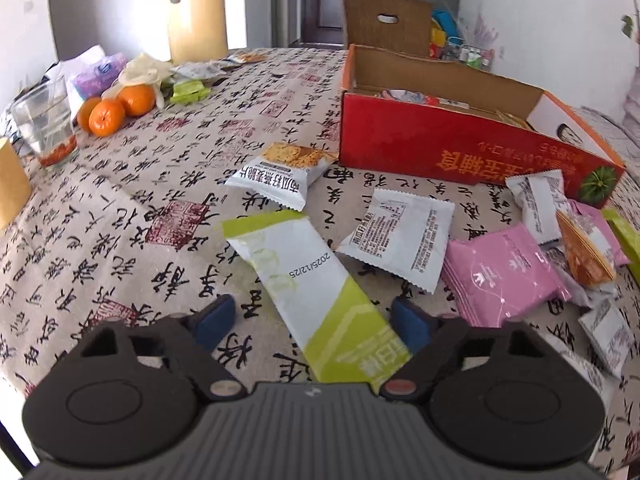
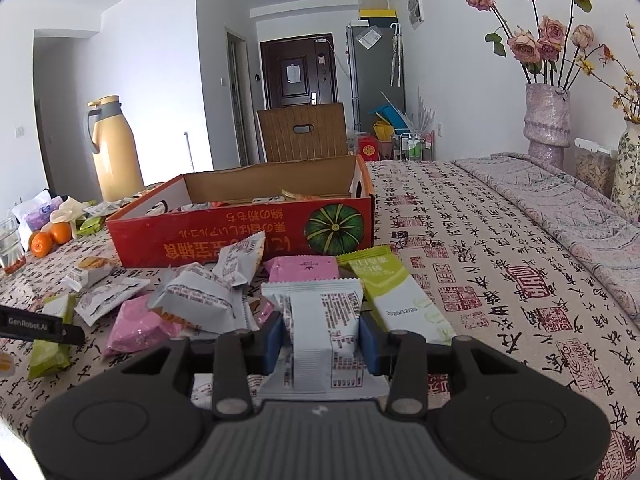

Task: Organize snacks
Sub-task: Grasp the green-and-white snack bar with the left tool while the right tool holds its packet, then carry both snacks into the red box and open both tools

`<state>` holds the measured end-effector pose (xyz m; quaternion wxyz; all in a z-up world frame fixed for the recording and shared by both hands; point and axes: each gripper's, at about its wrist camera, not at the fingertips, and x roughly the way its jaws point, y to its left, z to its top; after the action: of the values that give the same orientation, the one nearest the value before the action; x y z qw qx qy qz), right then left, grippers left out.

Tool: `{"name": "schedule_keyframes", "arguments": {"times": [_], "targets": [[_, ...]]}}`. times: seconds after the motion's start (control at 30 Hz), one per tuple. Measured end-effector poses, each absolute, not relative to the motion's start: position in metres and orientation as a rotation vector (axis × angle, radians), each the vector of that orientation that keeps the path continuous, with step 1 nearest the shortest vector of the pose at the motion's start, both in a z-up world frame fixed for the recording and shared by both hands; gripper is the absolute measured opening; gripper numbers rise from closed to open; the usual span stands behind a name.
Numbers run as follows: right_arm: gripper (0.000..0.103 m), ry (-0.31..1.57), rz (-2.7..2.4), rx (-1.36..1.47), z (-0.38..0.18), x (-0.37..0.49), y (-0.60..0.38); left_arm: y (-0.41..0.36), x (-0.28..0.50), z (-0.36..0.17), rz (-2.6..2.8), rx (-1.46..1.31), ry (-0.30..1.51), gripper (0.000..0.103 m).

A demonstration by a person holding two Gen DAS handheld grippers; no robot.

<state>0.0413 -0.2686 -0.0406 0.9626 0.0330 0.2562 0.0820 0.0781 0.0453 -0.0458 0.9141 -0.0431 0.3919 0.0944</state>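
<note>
Snack packets lie loose on the calligraphy-print tablecloth in front of a red cardboard box (image 1: 460, 152), also in the right wrist view (image 2: 240, 236), open with packets inside. My left gripper (image 1: 316, 320) is open, its blue pads on either side of a long green-and-white packet (image 1: 304, 284) lying flat. White packets (image 1: 400, 236) and a pink packet (image 1: 500, 276) lie to its right. My right gripper (image 2: 322, 340) is shut on a white snack packet (image 2: 324, 328), held just above the cloth. A green-and-white packet (image 2: 396, 296) and pink packets (image 2: 300, 270) lie beside it.
Oranges (image 1: 116, 110), a glass (image 1: 46, 124), a yellow thermos jug (image 1: 196, 12) and wrappers stand at the far left. Vases with dried roses (image 2: 548, 120) stand at the right wall. The left gripper's edge (image 2: 36, 324) shows at left in the right wrist view.
</note>
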Motion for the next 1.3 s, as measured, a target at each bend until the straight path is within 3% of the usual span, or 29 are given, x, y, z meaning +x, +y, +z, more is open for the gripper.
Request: {"name": "schedule_keyframes", "arguments": {"times": [0.17, 0.27, 1.3], "targets": [[0.039, 0.518, 0.169, 0.059, -0.040, 0.039, -0.266, 0.050, 0.074, -0.043, 0.163, -0.060, 0.787, 0.048], [0.039, 0.517, 0.164, 0.057, -0.039, 0.038, -0.265, 0.054, 0.073, -0.043, 0.156, -0.055, 0.776, 0.039], [0.039, 0.443, 0.177, 0.052, -0.014, 0.060, -0.260, 0.029, 0.079, 0.022, 0.076, -0.020, 0.543, 0.038]]}}
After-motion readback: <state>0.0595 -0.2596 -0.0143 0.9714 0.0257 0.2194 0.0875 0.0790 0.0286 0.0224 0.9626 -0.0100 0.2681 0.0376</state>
